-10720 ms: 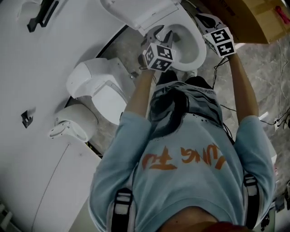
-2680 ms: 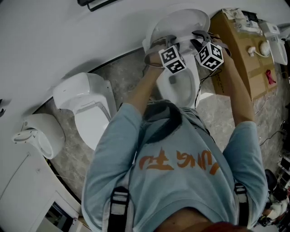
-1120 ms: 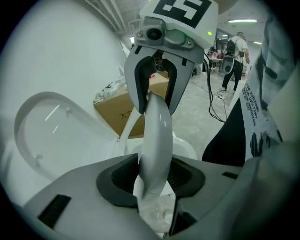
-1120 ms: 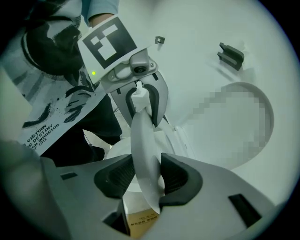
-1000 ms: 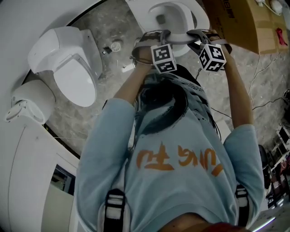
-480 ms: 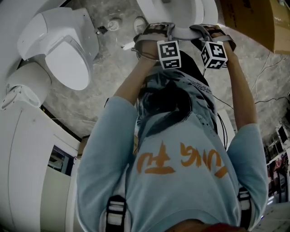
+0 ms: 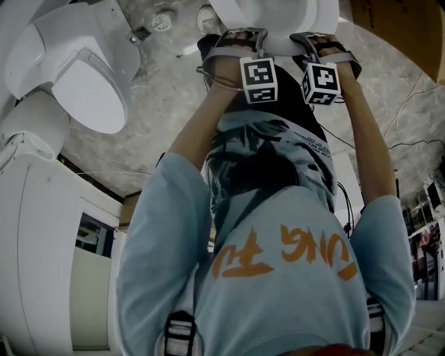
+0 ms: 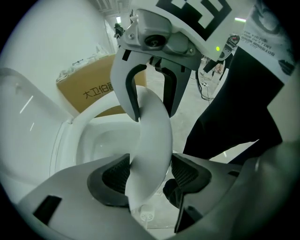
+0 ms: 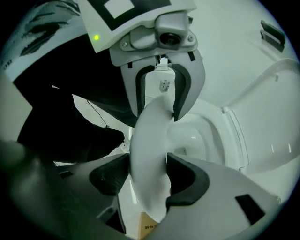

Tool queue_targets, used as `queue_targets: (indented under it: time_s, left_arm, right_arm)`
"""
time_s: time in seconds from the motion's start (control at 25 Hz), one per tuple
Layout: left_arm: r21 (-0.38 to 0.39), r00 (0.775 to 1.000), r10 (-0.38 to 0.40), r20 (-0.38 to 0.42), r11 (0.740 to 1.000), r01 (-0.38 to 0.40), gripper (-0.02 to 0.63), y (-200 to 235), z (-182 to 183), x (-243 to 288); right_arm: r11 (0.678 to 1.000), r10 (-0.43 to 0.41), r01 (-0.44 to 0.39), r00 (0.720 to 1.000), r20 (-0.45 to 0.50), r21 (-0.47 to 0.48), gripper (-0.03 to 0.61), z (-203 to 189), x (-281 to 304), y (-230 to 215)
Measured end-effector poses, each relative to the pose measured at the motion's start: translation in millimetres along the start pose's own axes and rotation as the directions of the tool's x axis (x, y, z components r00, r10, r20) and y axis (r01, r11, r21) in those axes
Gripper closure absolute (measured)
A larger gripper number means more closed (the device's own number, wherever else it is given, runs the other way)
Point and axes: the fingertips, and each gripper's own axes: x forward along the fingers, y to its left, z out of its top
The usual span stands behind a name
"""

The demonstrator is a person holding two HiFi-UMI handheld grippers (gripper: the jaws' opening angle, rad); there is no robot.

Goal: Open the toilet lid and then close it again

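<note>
The white toilet (image 7: 278,17) sits at the top of the head view. Its lid's front rim (image 8: 152,136) runs between the jaws of both grippers, low over the bowl (image 8: 101,140). My left gripper (image 7: 236,42) points steeply down on the rim's left part. Its jaws are opening, with the rim (image 8: 145,187) still between the pads. My right gripper (image 7: 323,43) stands beside it on the right part of the same rim (image 9: 149,140). Its jaws are opening too. Each gripper view shows the other gripper straddling the rim further along.
A second toilet (image 7: 83,76) and a urinal (image 7: 31,128) stand at the left on the grey stone floor. A cardboard box (image 8: 89,89) sits right of the toilet. Cables (image 7: 410,104) trail over the floor at the right. The person's legs are close behind the grippers.
Both grippers have come down with the lid's front rim, from the raised lid toward the bowl. The open bowl seen a second ago has slid to the head view's top edge.
</note>
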Motion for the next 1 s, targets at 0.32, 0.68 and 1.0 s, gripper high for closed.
queue_targets:
  time_s: [0.32,0.68,1.0]
  left_arm:
    - [0.01,0.999,-0.039,-0.014,0.999,0.039,0.324,-16,-16,53]
    - [0.025,0.999,-0.034,-0.027,0.999,0.035,0.328,-24,-26,97]
    - [-0.002,0.996,-0.063,-0.058,0.998,0.063,0.327,-22,-32,116]
  right_arm:
    - [0.999,0.03,-0.028,0.998,-0.052,0.035,0.31,-16,61,16]
    - [0.998,0.001,0.006,0.995,-0.104,0.07,0.304,-36,109,28]
    - [0.987,0.043,-0.029,0.995,-0.087,0.16,0.29,-39,131,25]
